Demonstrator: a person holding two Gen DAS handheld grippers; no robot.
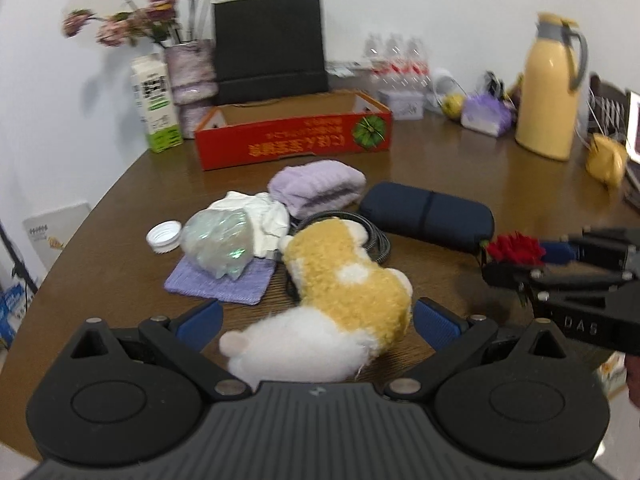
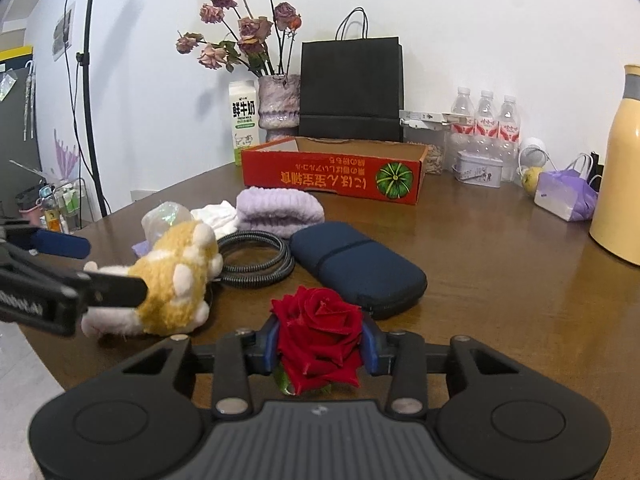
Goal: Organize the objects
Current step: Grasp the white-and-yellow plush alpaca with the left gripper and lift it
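Tongs first: my right tongs [image 2: 320, 346] are clamped on a red fabric rose [image 2: 318, 334], the blue pads pressing its bloom from both sides, a green leaf showing beneath. The rose sits low over the brown wooden worktop [image 2: 500, 280], just in front of a navy zipped fabric pouch [image 2: 356, 266].

My left tongs [image 1: 316, 320] stand wide apart around a yellow-and-white plush toy animal [image 1: 340, 300] that lies on the worktop; the pads flank its body, and I see no squeeze on the plush.

Beyond the toy lies a coiled black ribbed cable [image 2: 256, 258], a folded lilac fleece cloth [image 1: 316, 188], crumpled white fabric [image 1: 264, 216], an iridescent plastic-wrapped bundle [image 1: 220, 244] on a purple knitted mat [image 1: 224, 282], and a white screw cap [image 1: 163, 236].

At the back stands a red cardboard tray printed with a green pumpkin [image 2: 334, 176], its visible inside bare, with a black paper carrier bag [image 2: 350, 92] and a vase of dried pink roses [image 2: 278, 100] behind it.

I judge the step in hand to be the pickup: rose secured, toy about to be taken. The tray looks the likely destination. Next I would close the left tongs on the toy's middle, lift both clear of the cable, and carry them over the tray's front wall.
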